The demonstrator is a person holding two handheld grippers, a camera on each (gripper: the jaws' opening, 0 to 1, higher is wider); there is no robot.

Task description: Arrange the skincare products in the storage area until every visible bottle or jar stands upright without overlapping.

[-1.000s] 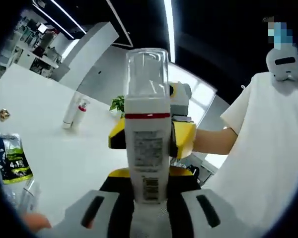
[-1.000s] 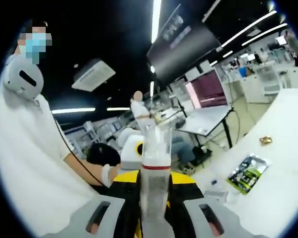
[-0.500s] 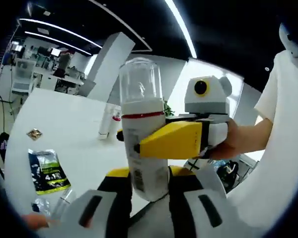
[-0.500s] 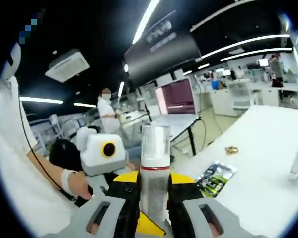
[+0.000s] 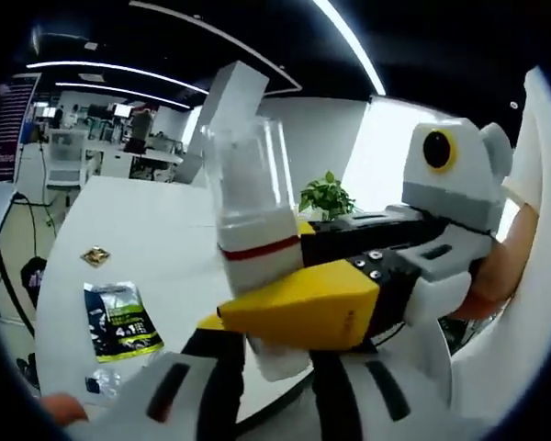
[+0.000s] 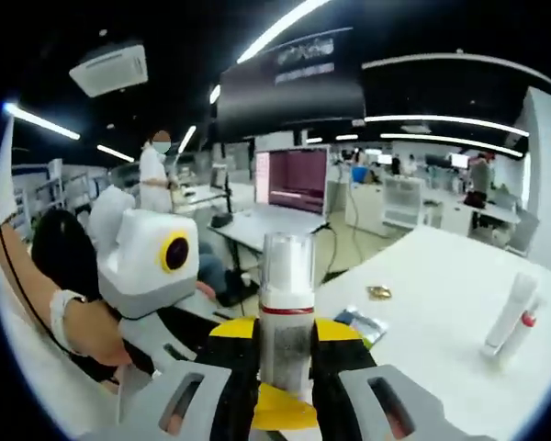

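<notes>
Left gripper view
Left hand-held gripper [image 5: 275,386]: rises from 6 o'clock, jaws closed on the base of the pump bottle [image 5: 257,253].
Pump bottle: white body, red band, clear cap; held up above the table [image 5: 138,234] and leaning toward 11 o'clock.
Right hand-held gripper [image 5: 298,308]: enters from 3 o'clock, its yellow jaws set against the bottle's lower body, crossing in front of it; from here I cannot tell how hard they press.
Table: white; at 8 o'clock a dark sachet [image 5: 121,320] with green print lies flat, with a small gold-wrapped piece [image 5: 95,256] just past it toward 9 o'clock.
Background: a potted plant [image 5: 326,196] at about 1 o'clock from the bottle.

Right gripper view
Right hand-held gripper [image 6: 285,390]: rises from 6 o'clock, jaws narrowed around the pump bottle [image 6: 286,312], which stands straight in the picture's centre.
Left hand-held gripper [image 6: 179,335]: reaches in from 9 o'clock to the bottle's base, held by a person's hand [image 6: 78,326].
Table [image 6: 441,303]: spreads toward 4 o'clock; a white tube [image 6: 511,314] with a red band stands on it at 3 o'clock, well apart from the held bottle.
Small items: the gold-wrapped piece [image 6: 379,292] and the sachet [image 6: 360,323] lie between the bottle and the tube.
</notes>
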